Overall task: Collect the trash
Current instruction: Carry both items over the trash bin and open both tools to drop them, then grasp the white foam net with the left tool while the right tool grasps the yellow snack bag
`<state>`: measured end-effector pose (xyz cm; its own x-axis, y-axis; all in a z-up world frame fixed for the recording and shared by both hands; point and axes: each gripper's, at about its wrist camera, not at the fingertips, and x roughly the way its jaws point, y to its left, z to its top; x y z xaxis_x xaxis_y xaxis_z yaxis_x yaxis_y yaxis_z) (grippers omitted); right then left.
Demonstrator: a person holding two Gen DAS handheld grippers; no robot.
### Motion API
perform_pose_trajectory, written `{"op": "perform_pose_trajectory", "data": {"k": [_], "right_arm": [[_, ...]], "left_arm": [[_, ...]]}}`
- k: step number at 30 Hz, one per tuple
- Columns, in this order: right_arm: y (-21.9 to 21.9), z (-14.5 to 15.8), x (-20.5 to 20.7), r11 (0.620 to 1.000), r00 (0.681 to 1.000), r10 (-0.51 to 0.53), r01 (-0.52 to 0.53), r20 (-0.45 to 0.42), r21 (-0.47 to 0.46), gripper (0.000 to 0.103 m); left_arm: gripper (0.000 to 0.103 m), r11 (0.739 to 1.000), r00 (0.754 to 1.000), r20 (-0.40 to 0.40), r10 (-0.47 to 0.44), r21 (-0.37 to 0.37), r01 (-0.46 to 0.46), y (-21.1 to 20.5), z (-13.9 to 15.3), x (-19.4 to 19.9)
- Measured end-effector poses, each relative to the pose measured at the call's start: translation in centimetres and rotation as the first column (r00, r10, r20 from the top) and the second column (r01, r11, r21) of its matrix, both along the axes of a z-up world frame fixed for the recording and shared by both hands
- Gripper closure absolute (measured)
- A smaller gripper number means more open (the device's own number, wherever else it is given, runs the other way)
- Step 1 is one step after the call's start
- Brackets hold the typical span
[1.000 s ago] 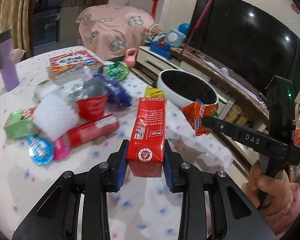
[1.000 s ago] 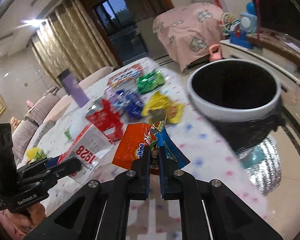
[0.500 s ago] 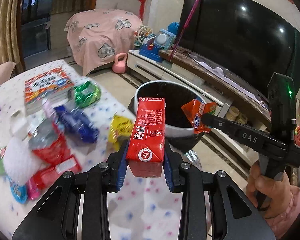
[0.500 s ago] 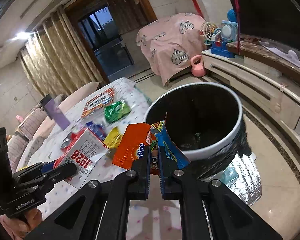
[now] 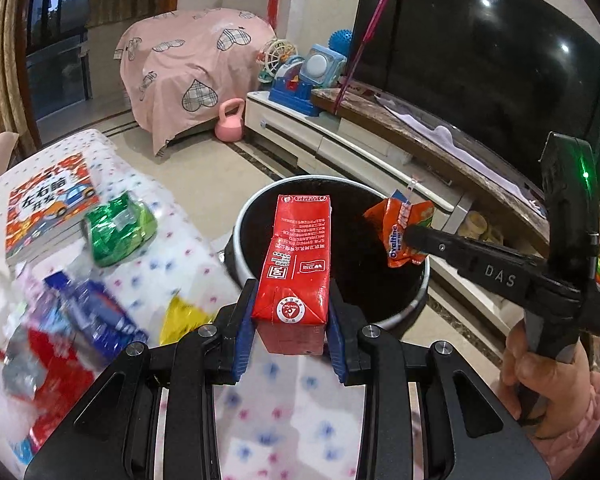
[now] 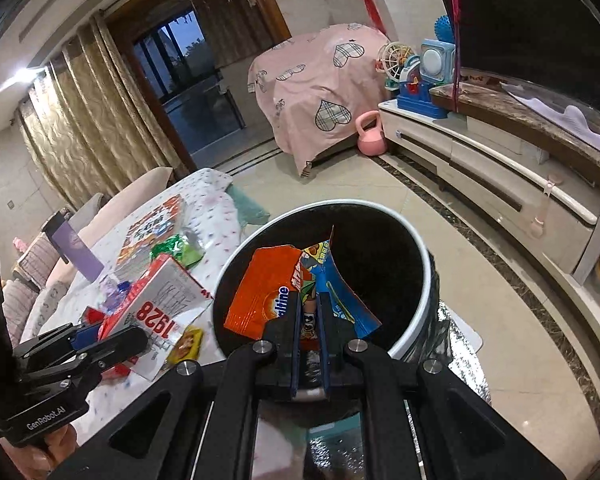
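The left claw (image 5: 291, 332) is clenched on the lower end of a red drink carton (image 5: 296, 264), blue pads pressed to both its sides; the carton stands upright, its upper half in front of the dark mouth of the trash bin (image 5: 416, 304). The right claw (image 6: 310, 320) is clamped flat on an orange and blue snack wrapper (image 6: 268, 296), which hangs over the open bin (image 6: 420, 320); the left wrist view shows that same wrapper (image 5: 400, 232) pinched at the claw's tip above the bin's far side. The bin is white-rimmed with a black liner and stands on the floor just beside the tabletop (image 5: 260, 408), which has a dotted white cloth. Farther left on the tabletop lie a yellow wrapper (image 5: 180, 316), a blurred blue packet (image 5: 96, 316), a green wrapper (image 5: 118, 234) and a picture book (image 5: 48, 208). Beyond the bin runs a low TV cabinet (image 5: 340, 144), with a pink kettlebell (image 5: 230, 122) on the floor at its end.
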<state>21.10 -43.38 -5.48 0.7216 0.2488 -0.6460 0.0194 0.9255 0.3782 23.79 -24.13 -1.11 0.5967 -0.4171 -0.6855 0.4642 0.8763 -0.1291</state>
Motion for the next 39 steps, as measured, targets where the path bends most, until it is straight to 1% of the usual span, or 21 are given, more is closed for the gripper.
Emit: {"op": "perform_pose_trajectory", "data": {"k": [6, 8, 10, 12, 13, 14, 15, 16, 18, 23, 24, 25, 26, 28, 29, 32, 39], "right_arm": [[-0.8, -0.9, 1.6, 1.000, 1.000, 0.007, -0.007, -0.029, -0.007, 0.095], [-1.1, -1.1, 2.0, 1.000, 0.999, 0.010, -0.011, -0.036, -0.005, 0.093], [-1.2, -1.6, 2.5, 1.000, 0.999, 0.009, -0.010, -0.049, -0.012, 0.091], [-1.2, -1.8, 2.8, 1.000, 0.998, 0.014, -0.015, -0.058, -0.010, 0.091], [-1.4, -1.9, 2.9, 1.000, 0.998, 0.015, -0.016, -0.058, -0.010, 0.089], [-1.4, -1.9, 3.0, 1.000, 0.998, 0.015, -0.016, -0.061, -0.011, 0.086], [-1.4, -2.0, 3.1, 1.000, 0.998, 0.014, -0.015, -0.064, -0.009, 0.077], [-1.5, -2.0, 3.0, 1.000, 0.998, 0.014, -0.014, -0.061, 0.000, 0.063], [-1.8, -1.9, 2.7, 1.000, 0.999, 0.004, -0.003, -0.052, 0.009, 0.051], [-1.8, -1.4, 1.8, 0.999, 1.000, -0.011, 0.012, -0.030, 0.036, 0.050], [-1.6, -1.3, 1.5, 0.999, 1.000, -0.011, 0.012, -0.024, 0.040, 0.047], [-1.3, -1.2, 1.2, 0.999, 1.000, -0.010, 0.011, -0.018, 0.042, 0.040], [-1.2, -1.0, 1.1, 0.999, 1.000, -0.008, 0.009, -0.015, 0.045, 0.037], [-0.3, -0.7, 0.2, 0.999, 1.000, -0.001, 0.001, 0.000, 0.049, 0.026], [0.1, -0.5, -0.2, 0.999, 1.000, 0.003, -0.003, 0.006, 0.051, 0.024], [1.4, -0.2, -1.3, 0.998, 1.000, 0.021, -0.022, 0.021, 0.063, 0.020], [5.2, 0.2, -4.0, 0.995, 0.997, 0.061, -0.064, 0.048, 0.076, 0.018]], "left_arm": [[0.073, 1.000, 1.000, -0.017, -0.007, 0.013, 0.007, -1.6, -0.5, 1.5], [0.073, 1.000, 1.000, -0.023, 0.000, 0.026, 0.001, -2.0, -0.9, 1.8], [0.072, 1.000, 0.999, -0.043, 0.000, 0.020, 0.001, -2.1, -1.2, 2.2], [0.063, 1.000, 0.999, -0.052, 0.013, 0.015, -0.012, -2.1, -1.4, 2.4], [0.049, 1.000, 0.998, -0.055, 0.018, 0.015, -0.017, -2.0, -1.5, 2.4], [0.037, 1.000, 0.998, -0.056, 0.024, 0.014, -0.023, -1.9, -1.5, 2.3], [0.036, 1.000, 0.998, -0.050, 0.029, 0.004, -0.028, -1.6, -1.4, 2.1], [0.036, 1.000, 0.999, -0.047, 0.027, -0.003, -0.027, -1.5, -1.3, 2.0], [0.036, 1.000, 0.999, -0.037, 0.030, -0.007, -0.030, -1.0, -1.0, 1.4], [0.035, 0.998, 0.998, -0.025, 0.049, -0.027, -0.050, 0.9, -0.7, -0.4], [0.035, 0.998, 0.998, -0.026, 0.054, -0.031, -0.055, 1.2, -0.7, -0.7], [0.035, 0.997, 0.998, -0.029, 0.060, -0.037, -0.061, 1.8, -0.8, -1.2], [0.035, 0.996, 0.997, -0.035, 0.072, -0.041, -0.073, 2.5, -1.0, -1.7], [0.035, 0.995, 0.995, -0.038, 0.087, -0.049, -0.089, 3.5, -1.1, -2.6], [0.035, 0.994, 0.995, -0.038, 0.093, -0.052, -0.094, 3.9, -1.1, -2.9], [0.035, 0.991, 0.992, -0.042, 0.117, -0.057, -0.119, 5.7, -1.3, -4.3], [0.035, 0.979, 0.981, -0.064, 0.186, -0.069, -0.190, 10.3, -2.1, -7.2]]}}
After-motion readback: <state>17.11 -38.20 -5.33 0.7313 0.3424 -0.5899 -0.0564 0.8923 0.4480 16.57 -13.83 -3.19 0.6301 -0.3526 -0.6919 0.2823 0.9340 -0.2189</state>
